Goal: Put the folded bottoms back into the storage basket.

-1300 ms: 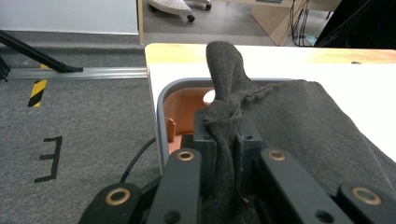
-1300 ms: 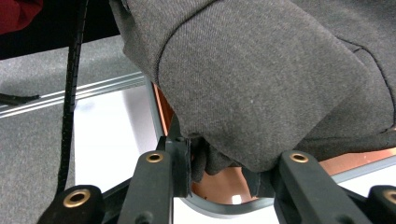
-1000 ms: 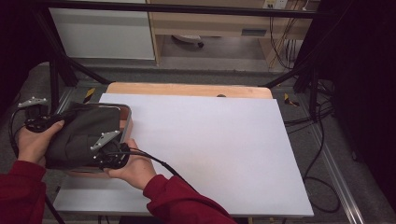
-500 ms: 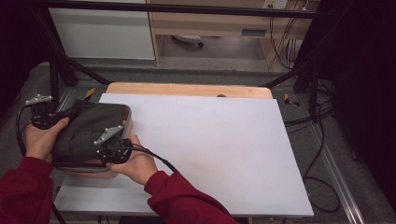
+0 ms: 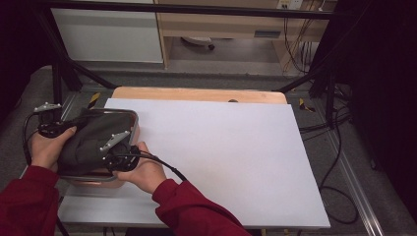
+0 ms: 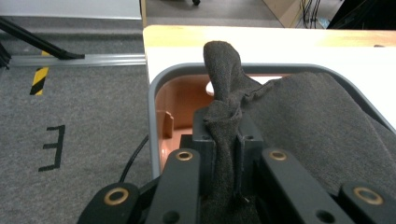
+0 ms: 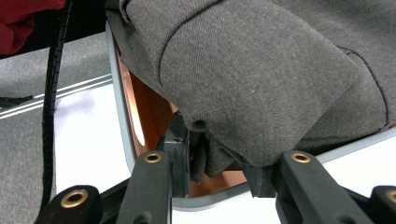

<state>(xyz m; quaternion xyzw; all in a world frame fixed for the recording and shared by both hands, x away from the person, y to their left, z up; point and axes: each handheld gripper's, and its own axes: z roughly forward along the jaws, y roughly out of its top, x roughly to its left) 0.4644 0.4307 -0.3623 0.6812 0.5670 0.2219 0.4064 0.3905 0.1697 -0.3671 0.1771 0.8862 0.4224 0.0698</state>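
both grippers on the dark cloth over the bin

left gripper is clamped on a bunched fold of the dark grey cloth; in the left gripper view you can see the fabric pinched tight between your jaws, with a twisted tip standing up above them. right gripper sits at the cloth's near edge with its jaws spread around a thick roll of fabric; whether they actually press on it you cannot tell from these pictures.

the cloth lies heaped in and over the copper-coloured bin with the grey rim, at the left end of the white table.

expect the cloth to be light, soft and limp, with no stiffness of its own. it should sag and fold wherever you leave it unsupported, and the woven surface looks grippy enough not to slip. take it by a hem or a gathered corner, not the flat middle, and keep your two holds well apart so it spreads.

as it lies, the bundle's long axis seems to run from your near left toward the far right corner of the bin, though the crumpling makes that uncertain.
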